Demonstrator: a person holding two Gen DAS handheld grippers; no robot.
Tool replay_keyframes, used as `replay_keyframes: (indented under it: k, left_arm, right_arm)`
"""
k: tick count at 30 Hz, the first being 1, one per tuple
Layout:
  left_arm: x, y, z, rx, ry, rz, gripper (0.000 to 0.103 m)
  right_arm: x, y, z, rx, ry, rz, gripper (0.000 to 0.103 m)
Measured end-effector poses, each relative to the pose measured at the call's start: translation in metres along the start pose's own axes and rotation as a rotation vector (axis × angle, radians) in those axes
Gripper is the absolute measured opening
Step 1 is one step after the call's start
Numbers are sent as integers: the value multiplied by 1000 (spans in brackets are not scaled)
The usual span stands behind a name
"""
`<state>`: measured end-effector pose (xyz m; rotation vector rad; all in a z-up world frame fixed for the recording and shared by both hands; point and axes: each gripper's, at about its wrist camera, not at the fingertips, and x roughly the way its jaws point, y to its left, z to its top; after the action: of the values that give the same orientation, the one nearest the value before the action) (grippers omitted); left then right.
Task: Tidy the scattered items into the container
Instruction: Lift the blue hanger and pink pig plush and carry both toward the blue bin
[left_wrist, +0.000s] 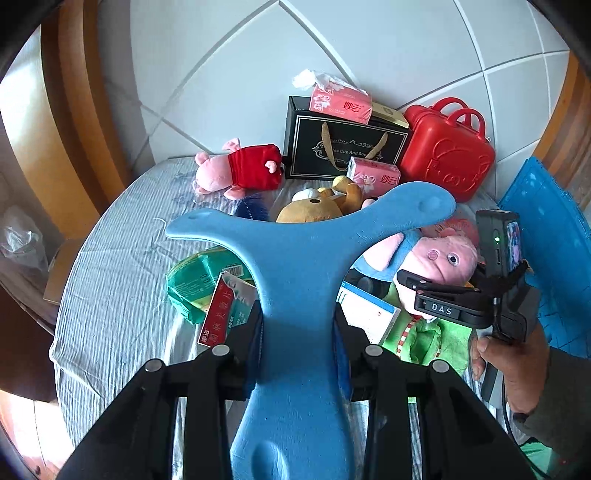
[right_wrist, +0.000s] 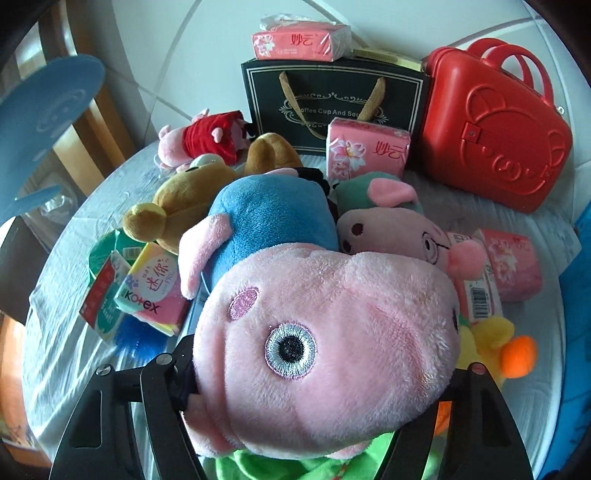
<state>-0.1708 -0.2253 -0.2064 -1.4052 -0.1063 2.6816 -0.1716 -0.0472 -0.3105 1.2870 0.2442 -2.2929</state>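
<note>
The bed (left_wrist: 110, 295) carries the clutter under a pale striped sheet; at its far edge the red case (right_wrist: 495, 136) stands in the right corner, touching the black gift bag (right_wrist: 332, 99) at mid-edge; a blue crate (left_wrist: 546, 236) shows at the right edge; the left gripper (left_wrist: 297, 332) has its jaws clamped on the stem of a blue foam hanger (left_wrist: 295, 266), raised above the bed's middle; the right gripper (right_wrist: 321, 384) has its jaws closed on the head of a pink pig plush (right_wrist: 325, 332) in a blue top, over the near right part; a brown bear plush (right_wrist: 184, 199) lies behind it; a pink tissue pack (right_wrist: 365, 151) leans against the bag.
</note>
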Motion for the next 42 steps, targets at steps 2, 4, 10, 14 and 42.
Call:
replay_keyframes:
  k: [2, 4, 10, 14, 42]
  left_arm:
    - [-4, 0, -1, -15, -8, 2, 33]
    - [-10, -1, -2, -19, -21, 6, 33]
    - [-29, -9, -5, -20, -41, 14, 33]
    - [-45, -18, -7, -29, -69, 14, 32]
    - [-151, -104, 3, -24, -185, 42, 33]
  right_arm:
    - [-10, 4, 0, -4, 0, -1, 73]
    - [-21, 8, 0, -4, 2, -2, 73]
    - [-55, 14, 1, -4, -18, 12, 73]
    - [-79, 16, -2, -9, -31, 18, 73]
    - [-256, -20, -18, -26, -153, 90, 73]
